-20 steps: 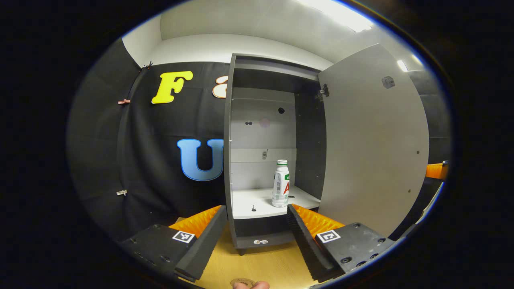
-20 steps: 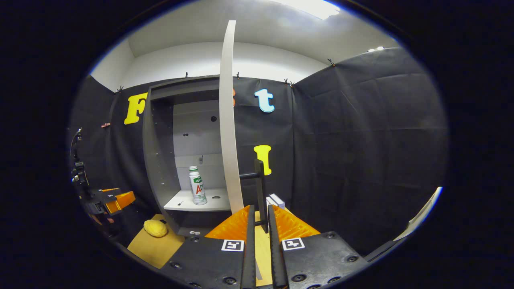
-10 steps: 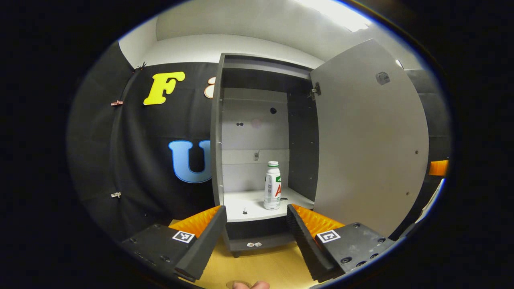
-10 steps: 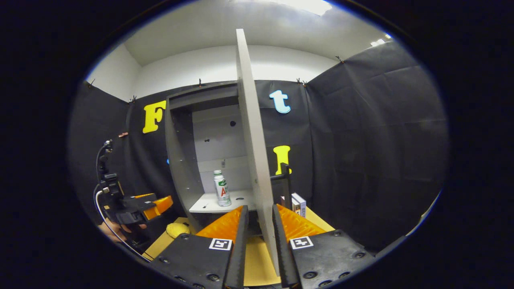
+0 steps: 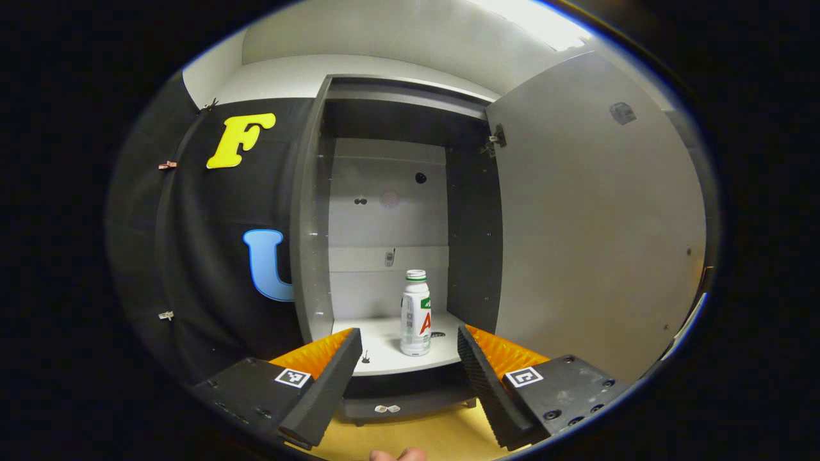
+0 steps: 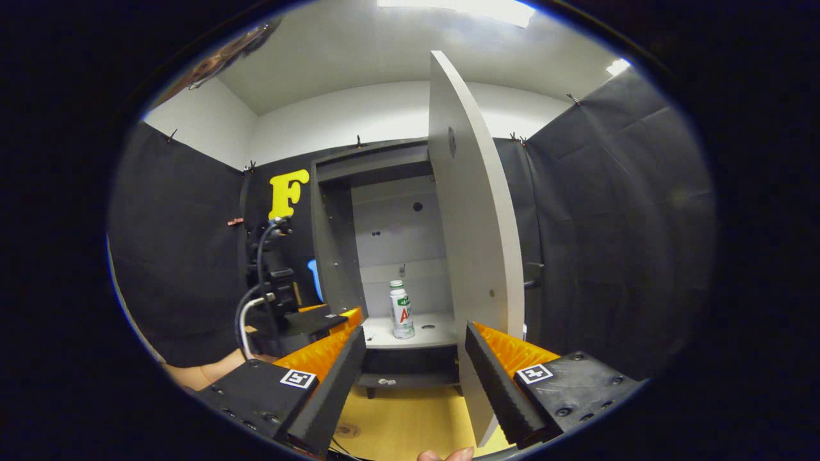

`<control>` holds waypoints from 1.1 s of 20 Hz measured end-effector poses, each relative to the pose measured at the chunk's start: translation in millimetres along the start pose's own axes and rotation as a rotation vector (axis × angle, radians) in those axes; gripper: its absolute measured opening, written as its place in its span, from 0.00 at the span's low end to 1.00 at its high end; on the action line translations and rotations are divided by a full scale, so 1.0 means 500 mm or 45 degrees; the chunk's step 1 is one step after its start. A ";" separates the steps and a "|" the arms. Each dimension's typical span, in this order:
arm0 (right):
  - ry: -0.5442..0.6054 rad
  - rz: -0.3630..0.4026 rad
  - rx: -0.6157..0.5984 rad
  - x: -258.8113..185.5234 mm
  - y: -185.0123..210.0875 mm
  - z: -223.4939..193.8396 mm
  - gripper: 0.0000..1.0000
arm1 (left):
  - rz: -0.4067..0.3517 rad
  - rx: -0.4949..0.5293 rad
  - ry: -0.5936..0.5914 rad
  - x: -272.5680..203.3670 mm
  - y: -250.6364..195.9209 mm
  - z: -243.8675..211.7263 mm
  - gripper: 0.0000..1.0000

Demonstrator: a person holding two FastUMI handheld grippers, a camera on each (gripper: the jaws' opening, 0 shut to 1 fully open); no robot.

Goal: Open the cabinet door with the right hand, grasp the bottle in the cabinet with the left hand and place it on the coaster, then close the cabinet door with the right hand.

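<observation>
The grey cabinet (image 5: 314, 211) stands open, its door (image 5: 596, 211) swung out to the right. A white bottle (image 5: 416, 314) with a green cap stands upright on the white shelf (image 5: 384, 349) inside. My left gripper (image 5: 410, 358) is open, a short way in front of the shelf, with the bottle beyond the gap between its fingers. In the right gripper view, my right gripper (image 6: 415, 358) is open and holds nothing. The door (image 6: 477, 211) rises edge-on just past its right finger, and the bottle (image 6: 401, 310) is farther back. The left gripper (image 6: 320, 317) shows near the cabinet's left side.
A wooden table top (image 5: 442, 435) carries the cabinet. A small round coaster-like disc (image 6: 346, 430) lies on the table (image 6: 410, 416) near my right gripper. The door's dark handle (image 6: 533, 275) sticks out behind the door. Black cloth walls surround the booth.
My right gripper has opened, let go of the door handle and drawn back. The door has swung wider. My left gripper has moved closer to the cabinet and lined up with the bottle.
</observation>
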State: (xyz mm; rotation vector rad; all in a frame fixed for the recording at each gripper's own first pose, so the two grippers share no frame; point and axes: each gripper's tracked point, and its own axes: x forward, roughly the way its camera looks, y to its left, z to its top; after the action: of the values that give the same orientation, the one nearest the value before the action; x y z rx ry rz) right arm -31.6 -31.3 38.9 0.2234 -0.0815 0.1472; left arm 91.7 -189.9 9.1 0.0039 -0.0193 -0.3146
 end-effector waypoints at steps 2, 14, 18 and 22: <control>0.012 0.012 0.003 0.013 0.009 -0.013 0.98 | -0.002 0.026 -0.016 0.042 -0.011 0.007 0.92; 0.030 0.114 -0.100 0.066 0.037 -0.050 0.98 | 0.128 0.044 0.083 0.316 -0.011 -0.073 0.92; 0.062 0.146 -0.126 0.067 0.036 -0.064 0.98 | 0.159 0.054 0.102 0.391 -0.007 -0.097 0.95; 0.072 0.149 -0.108 0.072 0.031 -0.067 0.98 | 0.170 0.028 0.127 0.438 -0.014 -0.130 0.95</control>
State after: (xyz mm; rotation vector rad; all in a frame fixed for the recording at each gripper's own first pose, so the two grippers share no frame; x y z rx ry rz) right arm 3.6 -4.1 13.3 0.1299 -0.0446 0.2656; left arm 298.9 -264.4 -51.8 0.0400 0.0758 -0.1807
